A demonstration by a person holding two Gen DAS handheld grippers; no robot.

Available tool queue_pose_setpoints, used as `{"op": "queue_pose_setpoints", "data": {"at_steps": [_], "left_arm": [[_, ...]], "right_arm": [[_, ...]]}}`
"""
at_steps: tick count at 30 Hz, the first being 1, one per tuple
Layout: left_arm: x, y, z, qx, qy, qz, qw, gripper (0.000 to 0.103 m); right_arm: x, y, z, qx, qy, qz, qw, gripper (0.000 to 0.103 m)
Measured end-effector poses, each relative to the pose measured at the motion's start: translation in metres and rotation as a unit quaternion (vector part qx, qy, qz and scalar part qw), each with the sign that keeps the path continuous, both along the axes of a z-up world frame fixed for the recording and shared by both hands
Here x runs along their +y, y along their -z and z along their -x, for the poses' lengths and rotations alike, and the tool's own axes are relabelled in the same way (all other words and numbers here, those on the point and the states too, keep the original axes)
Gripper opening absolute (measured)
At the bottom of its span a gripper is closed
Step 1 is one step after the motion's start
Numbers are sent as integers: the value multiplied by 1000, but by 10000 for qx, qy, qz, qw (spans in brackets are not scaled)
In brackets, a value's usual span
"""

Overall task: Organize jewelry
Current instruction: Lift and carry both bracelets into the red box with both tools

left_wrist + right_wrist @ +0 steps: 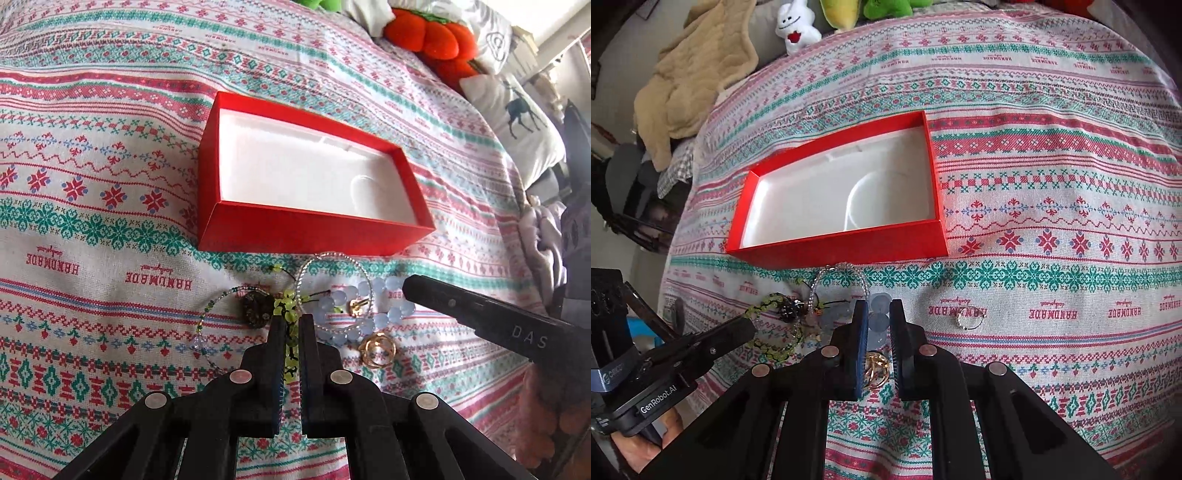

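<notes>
A red box with a white empty inside lies on the patterned cloth; it also shows in the right wrist view. In front of it lies a jewelry pile: a yellow-green bead bracelet, a pale blue bead bracelet, a clear bangle, a dark charm and gold rings. My left gripper is nearly shut around the green bracelet. My right gripper stands narrowly open over the blue beads and gold rings. A silver ring lies apart to the right.
Plush toys and a beige blanket lie beyond the cloth. A red plush and a deer-print pillow lie at the far right in the left wrist view.
</notes>
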State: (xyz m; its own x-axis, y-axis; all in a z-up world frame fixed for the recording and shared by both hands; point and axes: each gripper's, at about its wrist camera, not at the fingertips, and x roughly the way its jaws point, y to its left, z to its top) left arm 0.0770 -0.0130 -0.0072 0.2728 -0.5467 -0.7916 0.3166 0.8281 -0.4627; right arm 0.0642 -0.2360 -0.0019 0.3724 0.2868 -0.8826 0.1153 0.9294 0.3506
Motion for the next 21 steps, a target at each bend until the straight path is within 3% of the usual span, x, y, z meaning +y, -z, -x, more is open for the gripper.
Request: {"op": "queue_pose_setpoints", "data": {"at_steps": [21], "left_arm": [[10,-69,32,-771,215,650,9947,1]], "right_arm": [[-9,-60,32,-784,87,-351,9963,12]]}}
